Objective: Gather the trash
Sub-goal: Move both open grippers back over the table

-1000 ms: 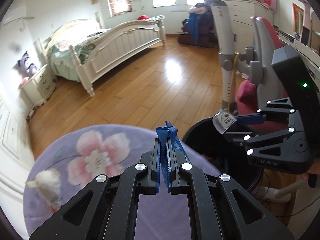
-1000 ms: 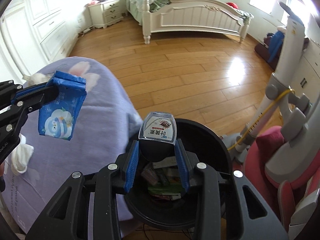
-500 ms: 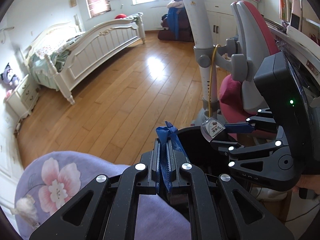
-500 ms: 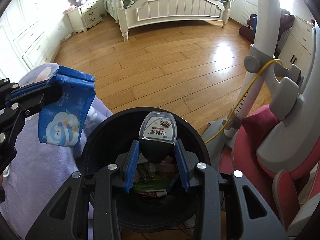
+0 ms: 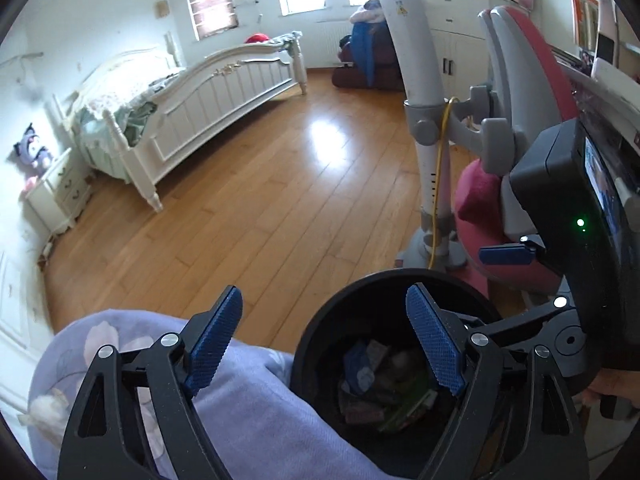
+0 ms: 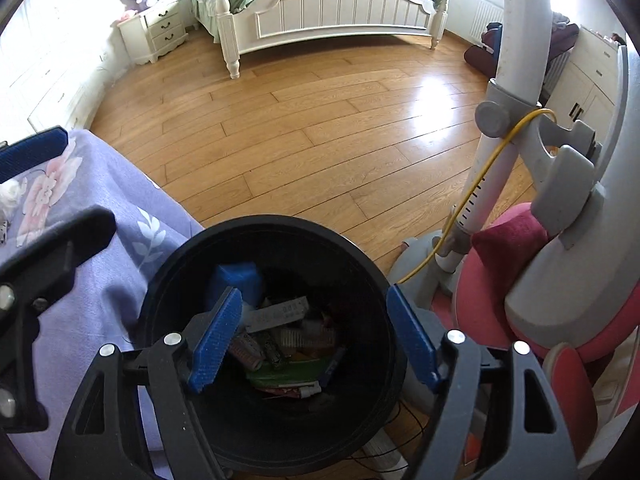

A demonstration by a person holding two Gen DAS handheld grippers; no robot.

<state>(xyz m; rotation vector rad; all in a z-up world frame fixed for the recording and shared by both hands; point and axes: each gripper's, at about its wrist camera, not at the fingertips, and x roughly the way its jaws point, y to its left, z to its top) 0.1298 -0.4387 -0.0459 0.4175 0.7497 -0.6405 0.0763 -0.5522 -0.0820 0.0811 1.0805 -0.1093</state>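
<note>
Both jaws were opening with nothing between them: the left hand-held gripper (image 5: 324, 340) and right hand-held gripper (image 6: 314, 338) hung over the black bin (image 6: 168, 280), lower centre. Trash (image 6: 280, 340) lay inside; they should lift straight clear of the rim.

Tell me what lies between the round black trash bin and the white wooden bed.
Only bare wooden floor lies between the round black trash bin and the white wooden bed; the right wrist view shows it best.

The blue packet (image 6: 237, 285) has been let go by the left gripper (image 5: 326, 344) and now lies in the bin (image 6: 160, 280). The small bottle has been dropped from the right gripper (image 6: 314, 340). Both sets of jaws are opening, nothing between them.
</note>
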